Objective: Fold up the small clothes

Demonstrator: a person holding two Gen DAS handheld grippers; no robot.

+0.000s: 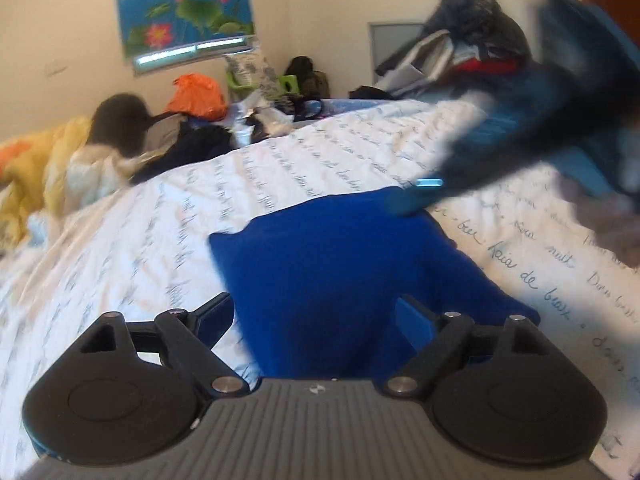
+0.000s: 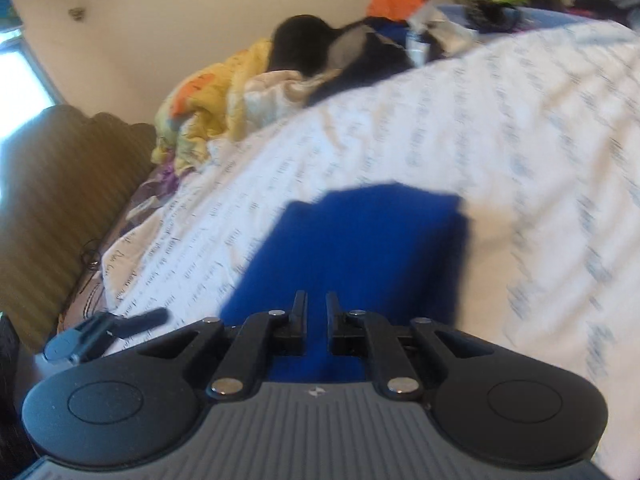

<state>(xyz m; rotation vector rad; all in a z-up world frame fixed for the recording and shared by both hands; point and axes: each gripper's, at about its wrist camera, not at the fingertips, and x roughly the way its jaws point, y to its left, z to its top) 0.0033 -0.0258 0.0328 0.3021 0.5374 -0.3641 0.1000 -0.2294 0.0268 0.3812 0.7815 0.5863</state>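
A folded blue cloth [image 1: 340, 264] lies flat on the white bed sheet with script print [image 1: 132, 240]. My left gripper [image 1: 316, 312] is open wide; its fingers stand either side of the cloth's near edge without pressing it. The right gripper [image 1: 428, 184] reaches in blurred from the upper right, its tip at the cloth's far corner. In the right wrist view the right gripper [image 2: 316, 304] is over the blue cloth [image 2: 360, 248]. Its jaws are almost together, with only a thin gap and nothing caught in it. The left gripper [image 2: 104, 328] shows at the lower left.
A heap of dark clothes [image 1: 472, 48] rises at the back right of the bed. An orange bag [image 1: 196, 96], a yellow quilt [image 2: 216, 108] and dark garments [image 2: 304, 44] line the far side. A brown striped cushion [image 2: 60, 184] borders the bed's left.
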